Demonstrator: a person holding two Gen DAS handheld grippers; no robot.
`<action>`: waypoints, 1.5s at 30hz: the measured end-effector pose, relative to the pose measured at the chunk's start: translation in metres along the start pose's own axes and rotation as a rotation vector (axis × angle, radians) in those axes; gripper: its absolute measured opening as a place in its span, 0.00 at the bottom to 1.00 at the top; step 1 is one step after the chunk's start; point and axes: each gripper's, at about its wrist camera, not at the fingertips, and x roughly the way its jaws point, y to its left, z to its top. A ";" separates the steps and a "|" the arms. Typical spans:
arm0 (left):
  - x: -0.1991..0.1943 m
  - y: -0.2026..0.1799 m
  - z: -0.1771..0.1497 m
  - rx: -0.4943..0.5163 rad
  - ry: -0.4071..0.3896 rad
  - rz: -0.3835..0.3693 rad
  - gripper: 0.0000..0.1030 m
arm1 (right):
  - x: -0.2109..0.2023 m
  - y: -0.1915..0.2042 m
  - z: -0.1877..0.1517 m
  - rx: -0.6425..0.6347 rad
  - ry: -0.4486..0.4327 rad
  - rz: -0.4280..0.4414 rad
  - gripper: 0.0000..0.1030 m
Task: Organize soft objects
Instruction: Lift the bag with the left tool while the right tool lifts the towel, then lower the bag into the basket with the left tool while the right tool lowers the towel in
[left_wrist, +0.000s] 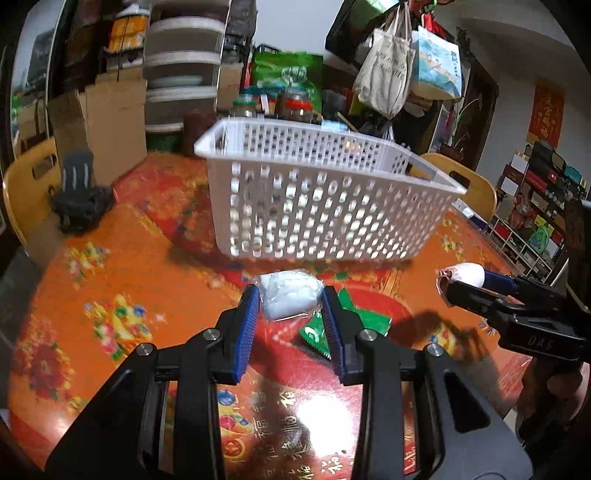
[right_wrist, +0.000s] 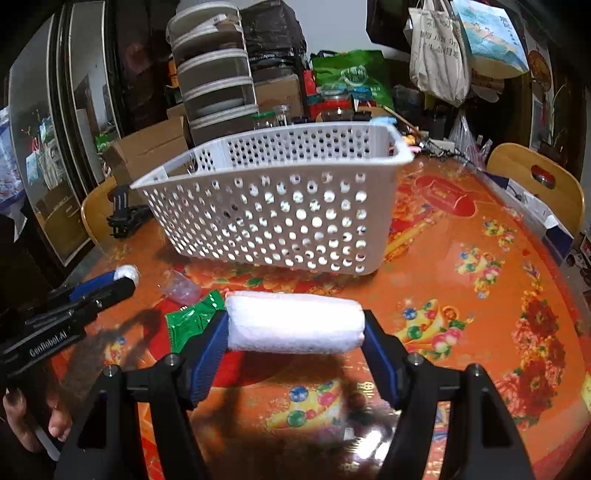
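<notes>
Left gripper (left_wrist: 290, 308): nearest the left wrist camera, its blue pads pressed on both sides of a white soft bundle in clear wrap (left_wrist: 290, 297), held just above the tabletop (left_wrist: 110, 266), short of the basket.
Right gripper (right_wrist: 295, 332): clamped end to end on a white rolled towel (right_wrist: 295, 321), lifted clear of the tabletop and in front of the basket's near wall.
Basket (left_wrist: 314, 206): white, perforated, standing at the middle of the tabletop; through the holes nothing soft shows inside, though the floor of it is not fully visible.
Green packet (left_wrist: 347, 325): lying flat on the tabletop between the two grippers, untouched.
Clear plastic bag (right_wrist: 181, 288): crumpled near the basket's left corner, on the tabletop.
Progress: early, by my reading; two items are gripped but neither is in the basket.
Left to do: carry both over the rim, release, then likely fetch the green packet.
</notes>
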 end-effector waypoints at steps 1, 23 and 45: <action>-0.006 -0.002 0.003 0.006 -0.010 0.002 0.31 | -0.004 0.000 0.002 -0.001 -0.007 0.003 0.68; -0.060 -0.027 0.076 0.075 -0.103 -0.026 0.31 | -0.058 0.008 0.063 -0.076 -0.136 0.010 0.68; 0.028 -0.035 0.199 0.056 0.044 -0.019 0.31 | 0.008 0.008 0.168 -0.123 -0.018 -0.017 0.68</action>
